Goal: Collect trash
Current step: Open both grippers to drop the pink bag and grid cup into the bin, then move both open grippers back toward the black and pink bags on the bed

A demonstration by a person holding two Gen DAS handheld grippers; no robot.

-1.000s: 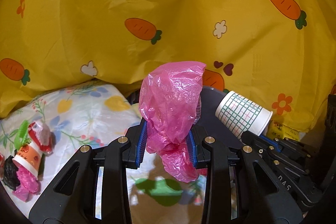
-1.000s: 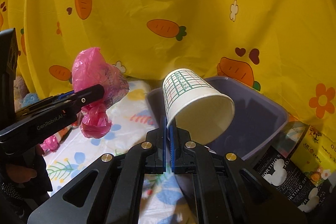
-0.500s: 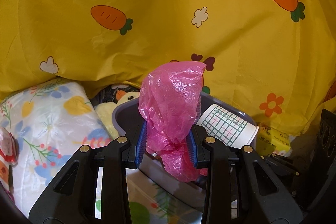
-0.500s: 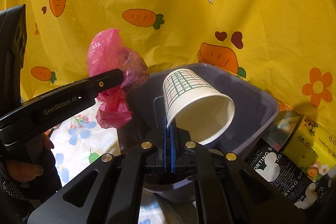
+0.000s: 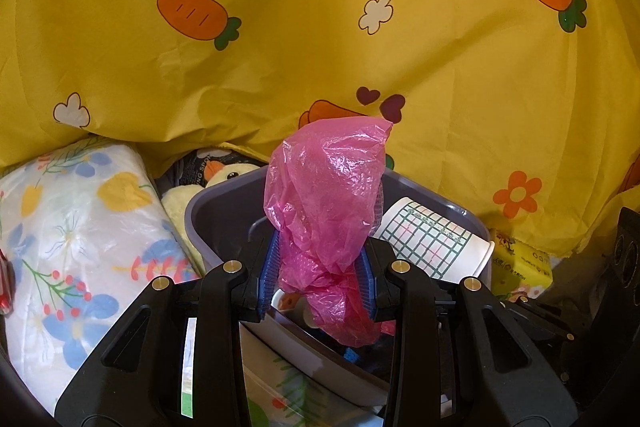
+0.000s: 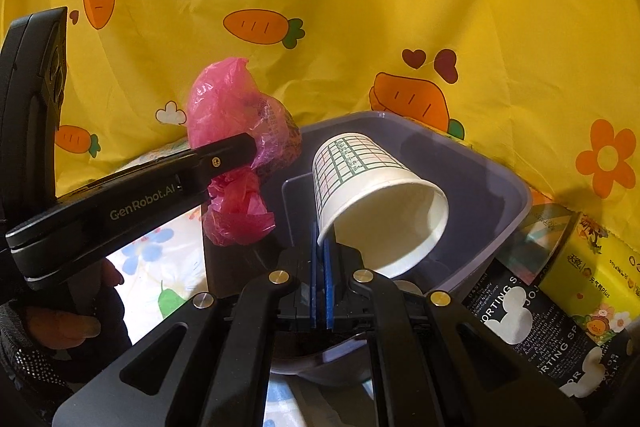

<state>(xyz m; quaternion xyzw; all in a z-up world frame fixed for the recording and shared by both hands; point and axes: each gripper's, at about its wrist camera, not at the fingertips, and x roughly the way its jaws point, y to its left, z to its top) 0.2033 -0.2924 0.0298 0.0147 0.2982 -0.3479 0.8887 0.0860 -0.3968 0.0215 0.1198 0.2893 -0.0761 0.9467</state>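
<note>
My left gripper (image 5: 318, 279) has its jaws clamped on the pink bag (image 5: 326, 207) above the bin (image 6: 472, 163); my right gripper (image 6: 320, 279) pinches the cup (image 6: 376, 203) rim over it.

White floral-print sheet (image 5: 80, 235) covers the surface, blue and yellow flowers with red berry sprigs. Grey-purple plastic bin (image 5: 224, 203) sits on it, against the yellow carrot-print cloth backdrop (image 5: 320, 27). Cream plush duck toy (image 5: 224, 175) lies wedged between the sheet's bulge and the bin's left wall. Yellow tissue pack (image 6: 592, 267) and black printed packet (image 6: 532, 327) lie just right of the bin.
</note>
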